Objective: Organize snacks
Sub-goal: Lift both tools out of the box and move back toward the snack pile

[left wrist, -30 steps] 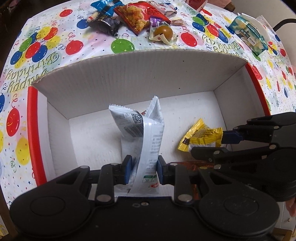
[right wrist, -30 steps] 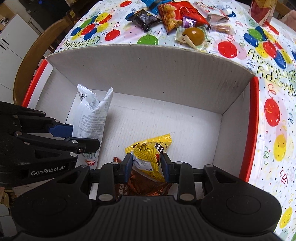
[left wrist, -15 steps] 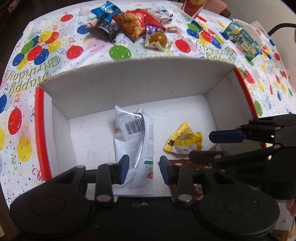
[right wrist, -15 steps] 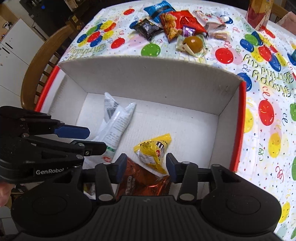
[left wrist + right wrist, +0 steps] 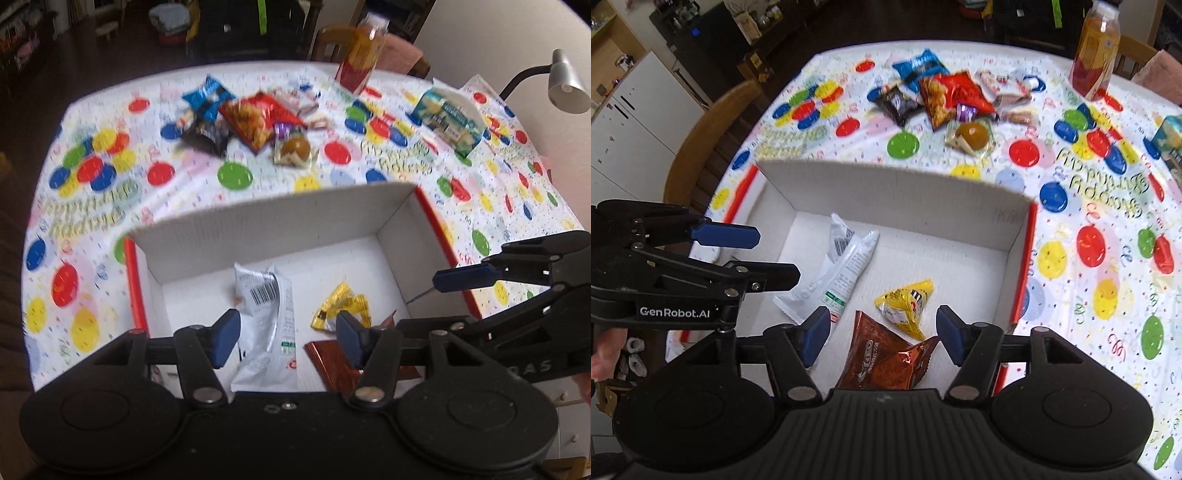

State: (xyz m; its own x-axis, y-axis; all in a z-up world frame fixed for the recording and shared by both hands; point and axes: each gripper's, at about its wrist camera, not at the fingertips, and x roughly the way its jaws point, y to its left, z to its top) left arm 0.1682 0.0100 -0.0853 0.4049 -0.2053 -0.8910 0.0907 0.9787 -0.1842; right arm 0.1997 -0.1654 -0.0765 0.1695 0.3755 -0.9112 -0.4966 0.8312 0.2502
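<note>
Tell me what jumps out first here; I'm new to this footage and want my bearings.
The balloon-print tablecloth covers the whole table. On its near side sits a white box holding three packets: white, yellow and brown. Both tongs, left and right, hang open above it, and a snack pile waits beyond the box.

three packets sit in the box [image 5: 1019, 254], rest of the snacks [image 5: 945, 96] piled behind it on the bench [image 5: 1089, 206]
</note>
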